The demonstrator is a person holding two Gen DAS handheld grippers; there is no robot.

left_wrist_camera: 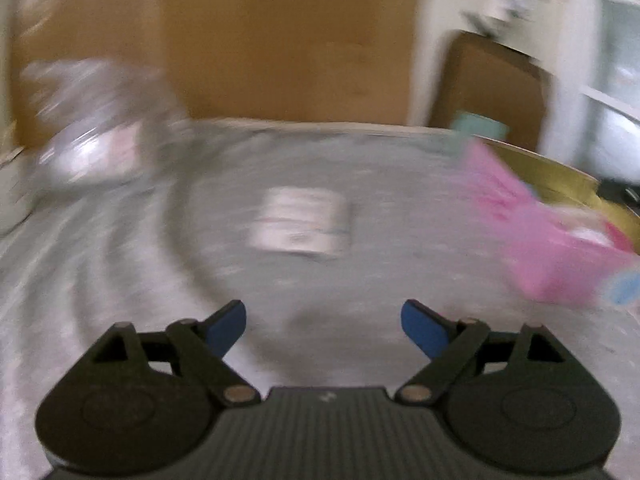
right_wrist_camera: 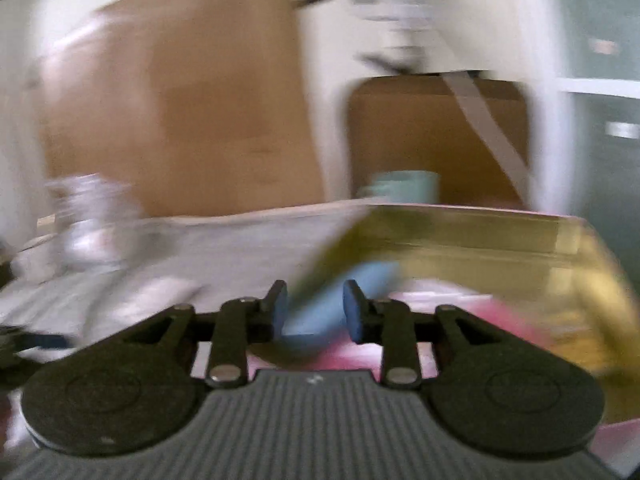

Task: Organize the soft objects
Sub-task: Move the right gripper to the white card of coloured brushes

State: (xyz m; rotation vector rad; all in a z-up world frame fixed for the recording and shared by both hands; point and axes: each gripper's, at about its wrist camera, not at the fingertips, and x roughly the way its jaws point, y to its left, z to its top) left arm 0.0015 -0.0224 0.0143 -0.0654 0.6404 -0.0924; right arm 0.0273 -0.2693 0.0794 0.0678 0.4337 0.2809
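Note:
Both views are blurred by motion. My left gripper [left_wrist_camera: 323, 322] is open and empty above a grey bedsheet [left_wrist_camera: 200, 248]. A white flat pack [left_wrist_camera: 302, 222] lies on the sheet ahead of it. A pink soft package [left_wrist_camera: 556, 236] hangs at the right, beside a yellow-green bin [left_wrist_camera: 560, 168]. My right gripper [right_wrist_camera: 316, 308] is partly closed around a light blue soft object [right_wrist_camera: 320, 308], over the pink package [right_wrist_camera: 460, 312] at the yellow-green bin [right_wrist_camera: 480, 240].
A clear plastic bag [left_wrist_camera: 92, 120] lies at the sheet's far left; it also shows in the right wrist view [right_wrist_camera: 92, 220]. Cardboard boxes [left_wrist_camera: 288, 40] and a white chair frame [left_wrist_camera: 432, 40] stand behind the bed. A teal cup [right_wrist_camera: 404, 184] stands at the back.

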